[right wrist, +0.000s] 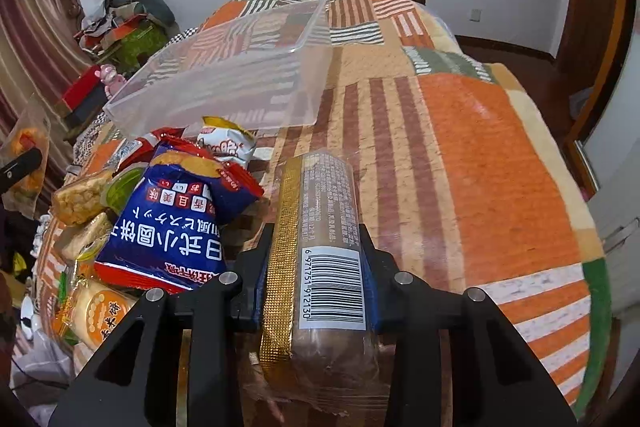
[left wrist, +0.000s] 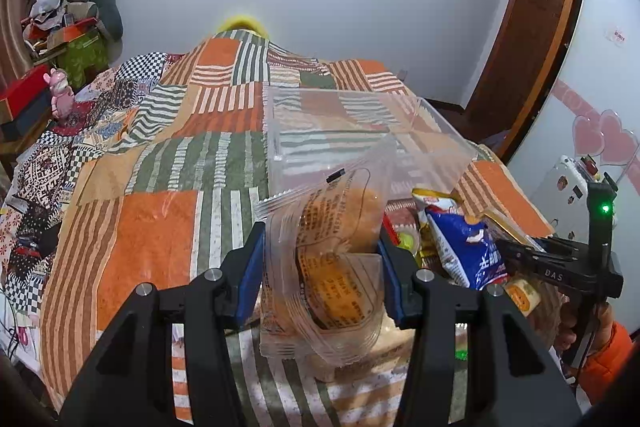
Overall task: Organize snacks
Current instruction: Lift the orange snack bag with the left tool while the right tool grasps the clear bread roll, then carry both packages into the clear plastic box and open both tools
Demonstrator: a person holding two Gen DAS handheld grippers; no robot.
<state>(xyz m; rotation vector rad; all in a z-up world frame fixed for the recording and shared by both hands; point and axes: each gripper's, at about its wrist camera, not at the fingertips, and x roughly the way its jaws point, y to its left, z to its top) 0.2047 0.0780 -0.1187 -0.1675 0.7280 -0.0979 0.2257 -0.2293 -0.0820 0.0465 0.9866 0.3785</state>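
Left gripper (left wrist: 322,275) pinches a crinkly clear snack bag (left wrist: 332,267); right gripper (right wrist: 318,267) pinches a gold-edged clear-wrapped brown roll (right wrist: 320,227); the clear rectangular plastic bin (right wrist: 240,83) sits open at upper centre, with bare striped patchwork blanket (right wrist: 480,147) to its right.

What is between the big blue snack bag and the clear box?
A small white and yellow snack bag lies between the blue bag and the clear box, seen in the right wrist view.

clear bin (right wrist: 240,75): empty, tilted | snack pile (right wrist: 160,195): beside it (blue bag topmost)
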